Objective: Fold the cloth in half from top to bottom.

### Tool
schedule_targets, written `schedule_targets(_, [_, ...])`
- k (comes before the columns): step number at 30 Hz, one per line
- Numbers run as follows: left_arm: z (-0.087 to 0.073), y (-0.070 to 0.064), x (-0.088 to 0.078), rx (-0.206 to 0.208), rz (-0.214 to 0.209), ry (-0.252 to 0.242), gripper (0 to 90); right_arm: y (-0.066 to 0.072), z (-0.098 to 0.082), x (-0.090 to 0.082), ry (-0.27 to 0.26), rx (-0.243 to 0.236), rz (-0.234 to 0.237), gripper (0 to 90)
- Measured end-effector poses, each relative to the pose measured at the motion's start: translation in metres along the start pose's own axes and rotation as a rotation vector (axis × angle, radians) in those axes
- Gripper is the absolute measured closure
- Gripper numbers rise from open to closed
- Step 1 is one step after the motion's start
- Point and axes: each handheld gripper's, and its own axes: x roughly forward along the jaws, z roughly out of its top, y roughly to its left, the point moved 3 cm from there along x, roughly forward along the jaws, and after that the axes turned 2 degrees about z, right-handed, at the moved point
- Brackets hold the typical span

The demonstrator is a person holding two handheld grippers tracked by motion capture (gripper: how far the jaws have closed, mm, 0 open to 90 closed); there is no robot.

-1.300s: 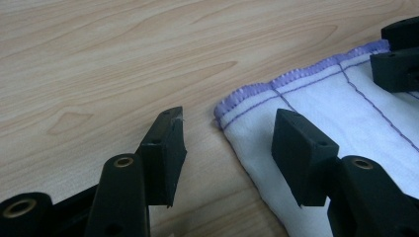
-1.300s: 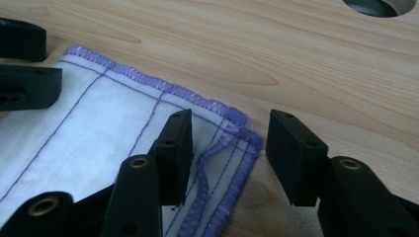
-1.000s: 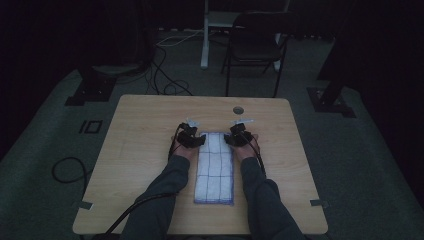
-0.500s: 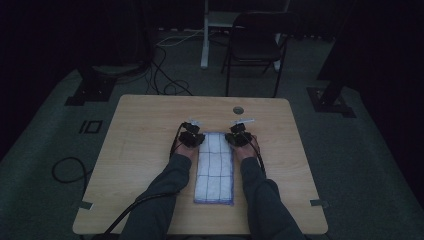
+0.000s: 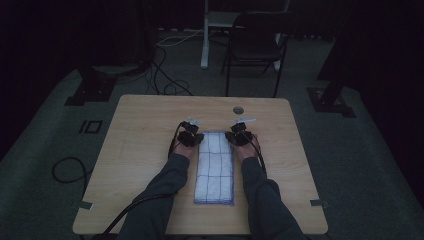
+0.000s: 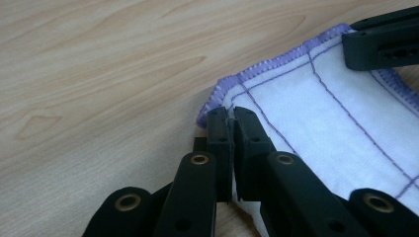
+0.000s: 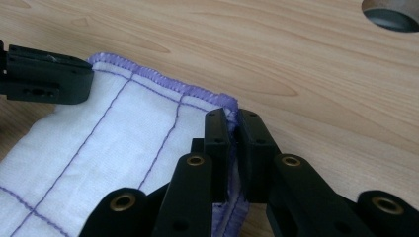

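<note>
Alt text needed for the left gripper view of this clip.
The left tool is shut on the near corner of a white cloth with purple stitching, lying on a wooden table. The right tool's black jaw sits at the cloth's far corner, upper right.

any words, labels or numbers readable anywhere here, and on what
None: no readable text on the white cloth with its purple stitched grid, on the wooden table, or on the left gripper and right gripper clamped on the cloth's far corners.

Three cameras — one high, two close
High view looks forward and down on the table (image 5: 150,120); both gripper views sit low, sharing the cloth's (image 6: 316,118) far edge.
</note>
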Motion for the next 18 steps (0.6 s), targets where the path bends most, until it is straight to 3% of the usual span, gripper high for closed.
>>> schedule_targets(9, [0.008,-0.001,-0.008,0.008,-0.006,-0.031,87.5,0.0,0.005,-0.009,-0.034,-0.011,0.002,84.7])
schedule_targets(12, [0.011,0.001,-0.013,-0.019,-0.028,-0.058,87.5,0.0,0.007,-0.012,-0.044,-0.016,0.002,84.6])
schedule_targets(18, [0.015,-0.001,-0.018,-0.014,-0.033,-0.072,87.5,-0.001,0.009,-0.017,-0.062,-0.025,0.001,84.6])
